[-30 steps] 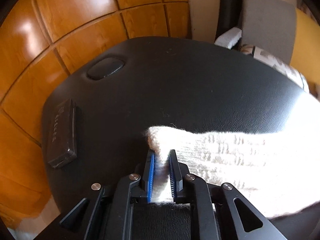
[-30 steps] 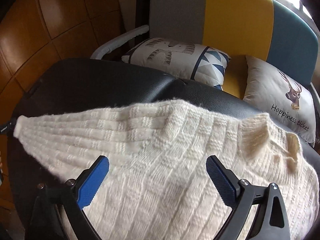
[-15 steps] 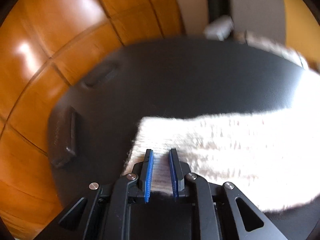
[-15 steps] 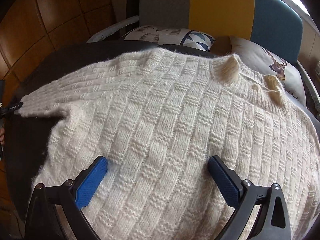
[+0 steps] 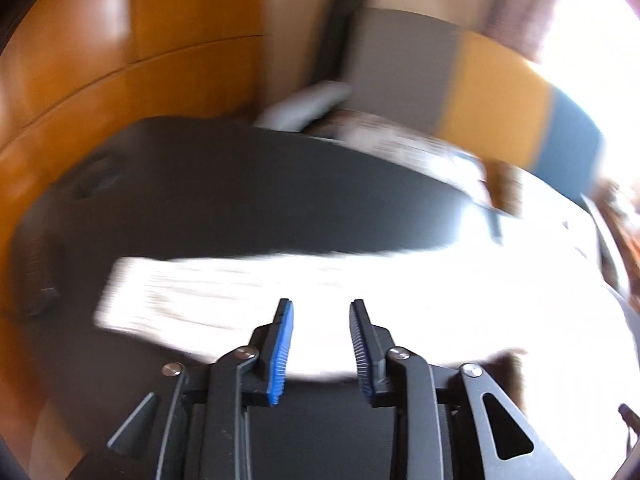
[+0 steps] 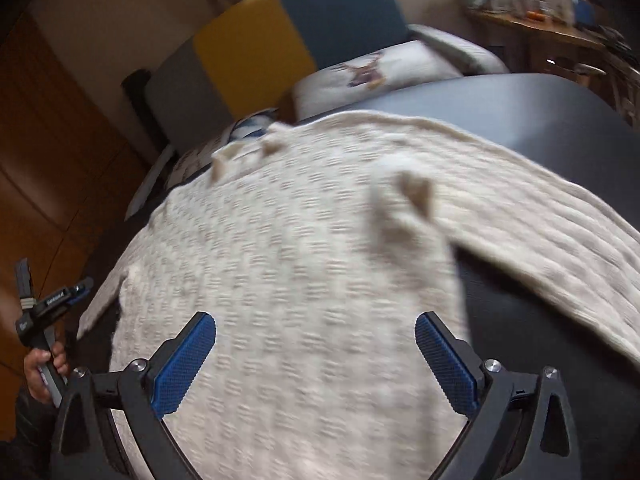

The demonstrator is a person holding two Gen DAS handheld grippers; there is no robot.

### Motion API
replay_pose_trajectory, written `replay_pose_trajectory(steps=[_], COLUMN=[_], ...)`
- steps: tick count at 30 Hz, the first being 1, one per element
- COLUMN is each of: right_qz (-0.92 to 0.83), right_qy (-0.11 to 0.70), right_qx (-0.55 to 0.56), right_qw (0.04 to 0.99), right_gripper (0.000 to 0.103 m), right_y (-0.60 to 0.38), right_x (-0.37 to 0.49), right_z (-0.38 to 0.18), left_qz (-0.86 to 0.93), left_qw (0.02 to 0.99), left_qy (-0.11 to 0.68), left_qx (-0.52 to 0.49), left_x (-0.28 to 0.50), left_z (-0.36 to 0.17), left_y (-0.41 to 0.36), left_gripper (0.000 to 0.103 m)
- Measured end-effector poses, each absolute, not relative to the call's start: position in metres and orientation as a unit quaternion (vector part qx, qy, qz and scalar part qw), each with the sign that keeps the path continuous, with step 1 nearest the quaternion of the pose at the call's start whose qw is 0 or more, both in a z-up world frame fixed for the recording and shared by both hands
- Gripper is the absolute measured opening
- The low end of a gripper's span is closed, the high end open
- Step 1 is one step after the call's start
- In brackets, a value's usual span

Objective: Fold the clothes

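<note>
Right wrist view gives me the clearest look at the sweater (image 6: 304,264): a cream, chunky knit with a raised block pattern, spread flat across the dark leather-like table (image 6: 560,120). One sleeve (image 6: 540,232) runs out to the right over the dark surface, and the collar end, with small tan tufts, points toward the far side. My right tool (image 6: 316,356) hangs over the body of the knit with its blue-padded fingers (image 6: 184,364) spread wide, gripping nothing.

At the left edge of that view I can see my left tool (image 6: 56,300) in a hand (image 6: 44,364), just beside the tip of the other sleeve. A small white label sits on its black body, but the lettering is too small for me to read.

From the left wrist view everything is smeared by motion. The left tool (image 5: 322,344) has its blue pads (image 5: 282,352) parted with a clear gap between them, released, and the pale sleeve (image 5: 248,296) lies across the table (image 5: 240,184) just ahead of the fingertips. I cannot tell whether the pads touch the wool.

Behind the table stands a sofa (image 6: 280,40) with grey, yellow and blue panels, carrying a pillow (image 6: 380,72) printed with a deer; any writing on it is unreadable here. Wooden wall panels (image 5: 100,60) fill the left side.
</note>
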State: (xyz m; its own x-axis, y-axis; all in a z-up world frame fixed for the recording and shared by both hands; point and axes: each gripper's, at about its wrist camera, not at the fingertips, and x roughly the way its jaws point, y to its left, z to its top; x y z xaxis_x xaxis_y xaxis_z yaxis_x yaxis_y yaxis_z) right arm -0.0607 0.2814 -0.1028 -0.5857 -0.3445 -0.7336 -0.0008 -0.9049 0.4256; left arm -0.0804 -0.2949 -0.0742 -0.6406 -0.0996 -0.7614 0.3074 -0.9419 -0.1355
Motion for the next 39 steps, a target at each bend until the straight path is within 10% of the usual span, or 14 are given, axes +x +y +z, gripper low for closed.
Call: replay_pose_trajectory(steps=[9,11,17,39], right_qz=[-0.851,-0.84,-0.835,-0.828], right_qy=[-0.291,-0.328,-0.409,-0.468], right_qx=[0.406,0.398,0.341,0.278], right_qw=[-0.165,-0.17,-0.14,-0.134], right_gripper=[0.095,0.079,0.074,0.079], right_y=[0.485,0.507,0.523,0.516], right_x=[0.066,0.081,0.1,0.053], right_z=[-0.108,-0.124,-0.148,-0.156], left_qz=[-0.882,-0.875,-0.85,-0.825], left_qw=[-0.124,-0.158,-0.216,-0.244], left_qy=[0.039,0.013,-0.037,-0.063], left_qx=[0.453,0.458,0.479,0.507], left_x=[-0.107,-0.102,-0.104,-0.11], left_z=[-0.076,-0.076,-0.095,-0.146], left_y=[-0.063,-0.015,0.069,0.107], left_gripper=[0.033,0.033,0.036,0.065])
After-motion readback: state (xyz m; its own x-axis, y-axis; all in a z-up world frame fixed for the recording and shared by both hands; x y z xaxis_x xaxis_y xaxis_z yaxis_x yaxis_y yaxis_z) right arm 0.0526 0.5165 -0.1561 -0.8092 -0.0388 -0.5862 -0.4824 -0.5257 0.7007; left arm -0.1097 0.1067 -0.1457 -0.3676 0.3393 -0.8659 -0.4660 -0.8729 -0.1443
